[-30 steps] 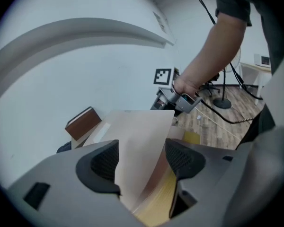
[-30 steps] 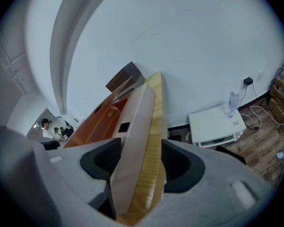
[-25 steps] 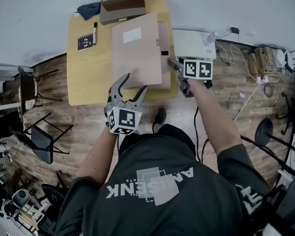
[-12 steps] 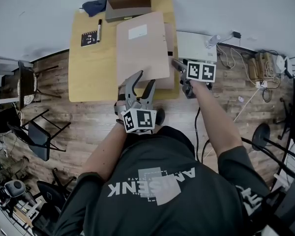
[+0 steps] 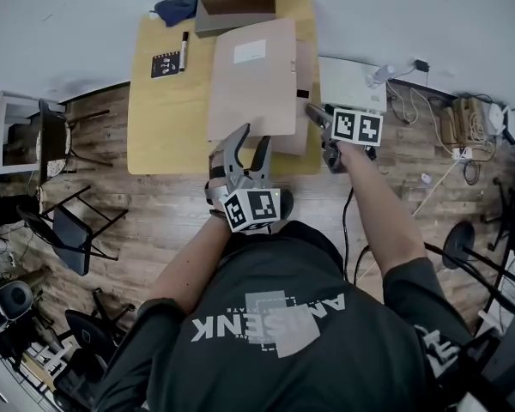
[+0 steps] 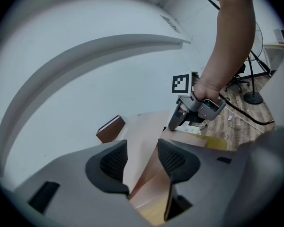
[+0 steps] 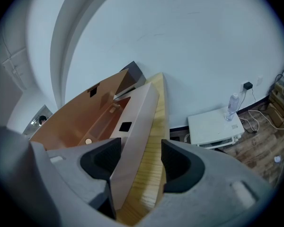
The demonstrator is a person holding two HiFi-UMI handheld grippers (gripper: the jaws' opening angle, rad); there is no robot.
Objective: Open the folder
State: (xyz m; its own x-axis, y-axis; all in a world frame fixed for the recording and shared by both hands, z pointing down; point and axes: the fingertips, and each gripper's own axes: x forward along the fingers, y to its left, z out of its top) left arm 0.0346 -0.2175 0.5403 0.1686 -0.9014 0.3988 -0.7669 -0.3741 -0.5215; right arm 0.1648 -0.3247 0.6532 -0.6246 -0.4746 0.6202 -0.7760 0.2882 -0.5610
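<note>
A tan cardboard folder (image 5: 253, 75) lies on the yellow table (image 5: 167, 118) with its cover lifted a little, showing the brown inside (image 7: 85, 122). My left gripper (image 5: 251, 140) is at the cover's near edge. Its jaws are closing, and the thin cover edge (image 6: 142, 131) runs between them without being pressed by the pads. My right gripper (image 5: 312, 112) sits at the folder's right side, open. The folder's grey-tan side flap (image 7: 137, 122) stands between its jaws, close to the left one. In the left gripper view the right gripper (image 6: 180, 119) shows beyond the cover.
At the table's back stand an open brown box (image 5: 236, 7), a blue cloth (image 5: 176, 9), a black notebook (image 5: 164, 64) and a marker (image 5: 184, 50). A white cabinet (image 5: 352, 82) adjoins the table's right side. Chairs (image 5: 69, 230) stand at the left, cables at the right.
My left gripper has come from in front of the table up to the cover's near edge, and its jaws have narrowed. The right gripper has kept still.
</note>
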